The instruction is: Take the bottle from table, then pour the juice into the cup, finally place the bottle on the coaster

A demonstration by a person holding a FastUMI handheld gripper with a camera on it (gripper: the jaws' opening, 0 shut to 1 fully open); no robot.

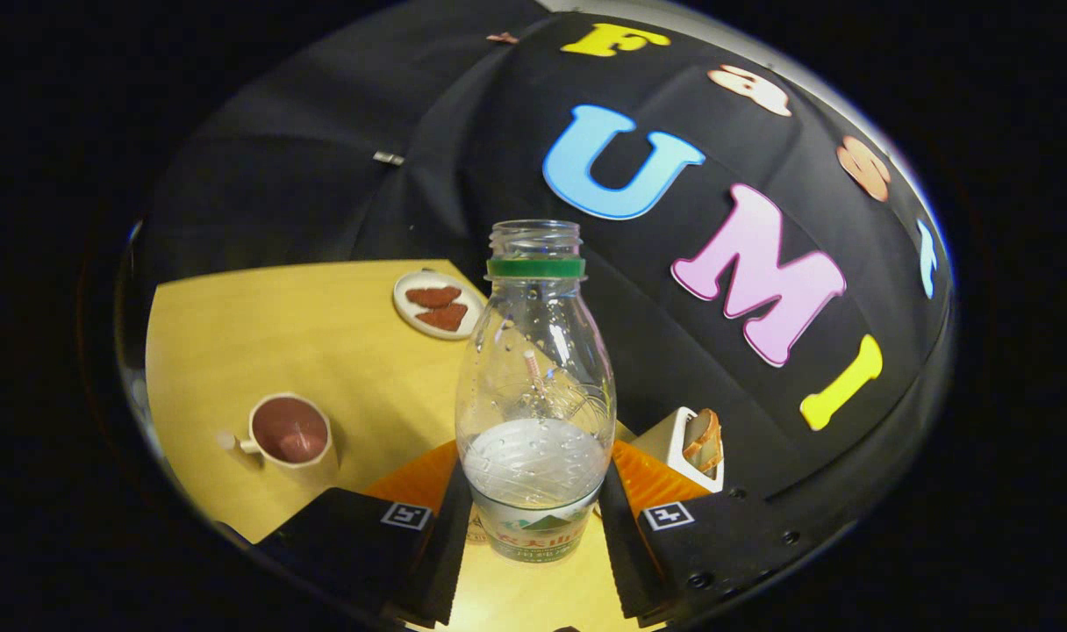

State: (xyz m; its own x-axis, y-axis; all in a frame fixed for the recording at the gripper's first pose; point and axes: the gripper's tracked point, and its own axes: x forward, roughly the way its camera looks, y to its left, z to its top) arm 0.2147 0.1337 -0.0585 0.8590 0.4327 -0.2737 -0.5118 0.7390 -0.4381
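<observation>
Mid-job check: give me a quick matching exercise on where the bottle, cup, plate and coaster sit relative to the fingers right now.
Things:
1. bottle
2. cup
3. plate
4. coaster

Places:
A. orange, just behind the bottle's base
B. far across the table, beyond the bottle
C. upright, uncapped, between the fingers of the gripper
D. off to the left of the fingers, handle pointing left

Pairs: 1-C, 2-D, 3-B, 4-A
</observation>
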